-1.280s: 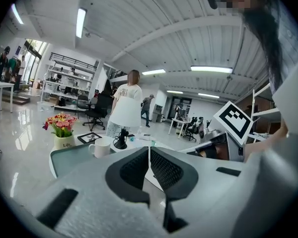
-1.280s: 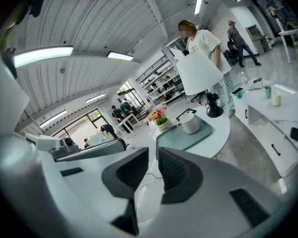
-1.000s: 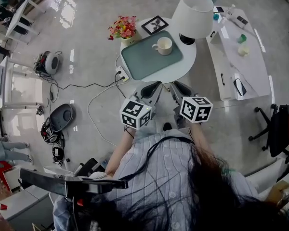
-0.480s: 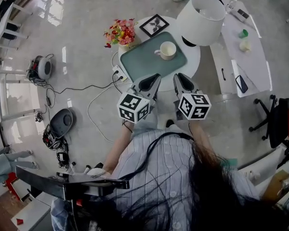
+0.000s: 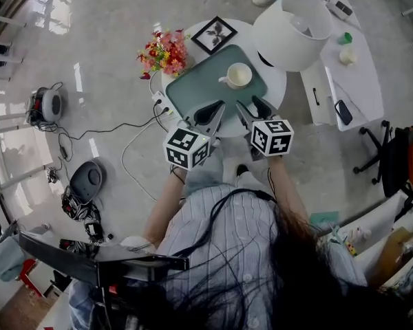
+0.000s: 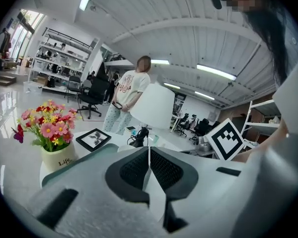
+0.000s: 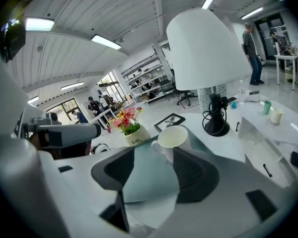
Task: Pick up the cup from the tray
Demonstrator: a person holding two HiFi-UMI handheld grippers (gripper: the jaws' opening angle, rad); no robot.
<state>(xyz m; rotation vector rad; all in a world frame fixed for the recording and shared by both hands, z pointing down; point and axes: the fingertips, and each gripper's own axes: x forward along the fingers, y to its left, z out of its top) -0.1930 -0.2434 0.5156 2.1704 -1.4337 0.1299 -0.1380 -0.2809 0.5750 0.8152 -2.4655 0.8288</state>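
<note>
A white cup (image 5: 238, 75) stands on the green tray (image 5: 199, 88) on a round white table. In the head view both grippers hover over the tray's near edge, short of the cup. My left gripper (image 5: 217, 106) is shut, its pads meeting with nothing between them (image 6: 149, 151). My right gripper (image 5: 249, 104) is open, and its jaws have just been opening. In the right gripper view the cup (image 7: 172, 138) sits just beyond my right gripper (image 7: 154, 155), close to the right fingertip and apart from it. Only the tray (image 7: 146, 175) shows between the jaws.
A big white lamp (image 5: 292, 20) stands at the table's far right, its base (image 7: 216, 125) just past the cup. A flower pot (image 5: 164, 50) and a framed picture (image 5: 213, 34) sit at the far left. A white desk (image 5: 347, 81) lies to the right. Cables cross the floor on the left.
Both grippers have moved forward and down, from short of the table to over the tray's near edge. The right gripper's jaws have opened. The cup has not moved.
</note>
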